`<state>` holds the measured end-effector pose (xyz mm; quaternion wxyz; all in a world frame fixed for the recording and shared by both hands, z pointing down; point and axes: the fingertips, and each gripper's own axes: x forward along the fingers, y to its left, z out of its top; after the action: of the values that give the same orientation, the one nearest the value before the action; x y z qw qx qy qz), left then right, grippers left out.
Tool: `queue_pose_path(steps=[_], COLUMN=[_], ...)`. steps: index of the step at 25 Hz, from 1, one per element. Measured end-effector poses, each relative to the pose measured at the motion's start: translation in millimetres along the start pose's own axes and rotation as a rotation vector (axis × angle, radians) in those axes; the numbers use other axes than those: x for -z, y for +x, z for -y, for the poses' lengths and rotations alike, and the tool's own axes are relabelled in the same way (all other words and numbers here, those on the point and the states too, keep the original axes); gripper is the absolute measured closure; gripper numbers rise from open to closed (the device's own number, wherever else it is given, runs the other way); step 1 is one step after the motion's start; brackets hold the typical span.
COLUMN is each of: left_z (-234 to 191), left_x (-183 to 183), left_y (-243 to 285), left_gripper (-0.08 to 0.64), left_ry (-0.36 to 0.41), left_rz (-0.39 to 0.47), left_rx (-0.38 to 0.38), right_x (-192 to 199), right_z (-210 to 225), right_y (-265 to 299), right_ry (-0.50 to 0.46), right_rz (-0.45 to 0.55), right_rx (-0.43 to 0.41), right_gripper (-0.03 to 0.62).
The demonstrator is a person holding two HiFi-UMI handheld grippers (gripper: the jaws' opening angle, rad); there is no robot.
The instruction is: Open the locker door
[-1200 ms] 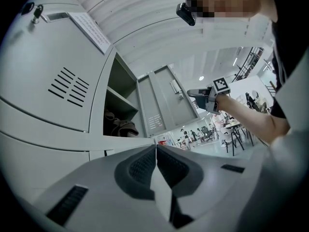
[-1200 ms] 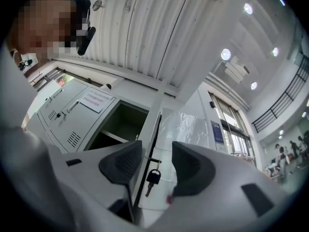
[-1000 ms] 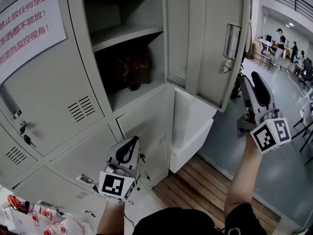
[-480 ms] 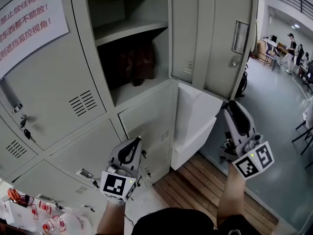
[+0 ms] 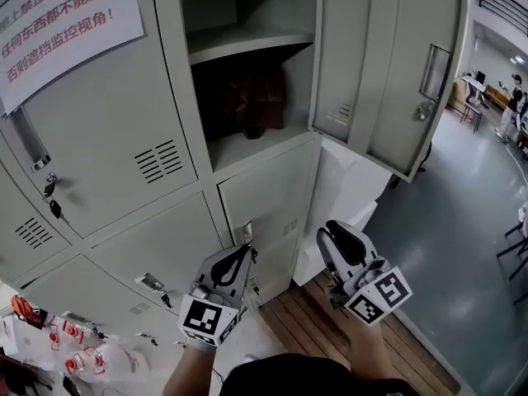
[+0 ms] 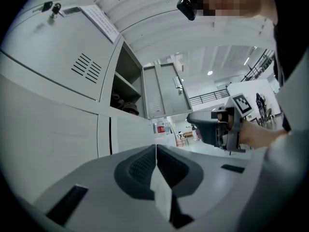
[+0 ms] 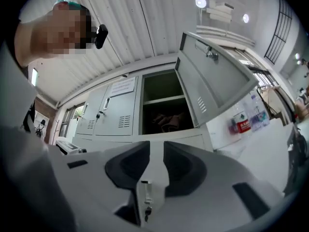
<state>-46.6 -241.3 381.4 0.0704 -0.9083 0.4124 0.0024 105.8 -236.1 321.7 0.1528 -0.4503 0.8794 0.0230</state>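
Grey steel locker bank (image 5: 124, 163) filled the left and centre of the head view. One locker door (image 5: 388, 64) stood swung wide open at upper right. One paper notice (image 5: 66, 23), red print, upper left. One dark bundle (image 5: 247, 97) sat under the single shelf (image 5: 247, 40). Two grippers low centre: left gripper (image 5: 246, 251) jaws pressed together, empty; right gripper (image 5: 332, 229) jaws closing, narrow gap, nothing between.

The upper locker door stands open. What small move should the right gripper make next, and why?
Probably just let the right gripper settle beside the left gripper. The locker door already stands wide open, and the right jaws are closing on nothing, clear of it.
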Motion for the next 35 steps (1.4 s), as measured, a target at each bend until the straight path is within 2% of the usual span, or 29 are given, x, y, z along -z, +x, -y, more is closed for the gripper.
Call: queue_pose_path(steps=[9, 13, 19, 26, 35], left_z=[8, 11, 11, 10, 14], left_x=[44, 51, 68, 64, 57], left_y=[-15, -17, -24, -22, -16], left_gripper=[0.537, 0.537, 0.537, 0.537, 0.537], left_ry=[-0.069, -0.089, -0.126, -0.122, -0.114], left_rz=[-0.081, -0.069, -0.122, -0.103, -0.083], left_rx=[-0.005, -0.007, -0.008, -0.007, 0.028], right_x=[76, 98, 104, 99, 99], right_z=[-33, -45, -54, -53, -55], right_y=[6, 6, 7, 7, 4], right_ry=[0.054, 0.034, 0.029, 0.024, -0.039], right_rz=[-0.140, -0.192, -0.202, -0.178, -0.198], right_rx=[-0.040, -0.063, -0.082, -0.074, -0.088], right_gripper=[0.508, 0.508, 0.508, 0.508, 0.509])
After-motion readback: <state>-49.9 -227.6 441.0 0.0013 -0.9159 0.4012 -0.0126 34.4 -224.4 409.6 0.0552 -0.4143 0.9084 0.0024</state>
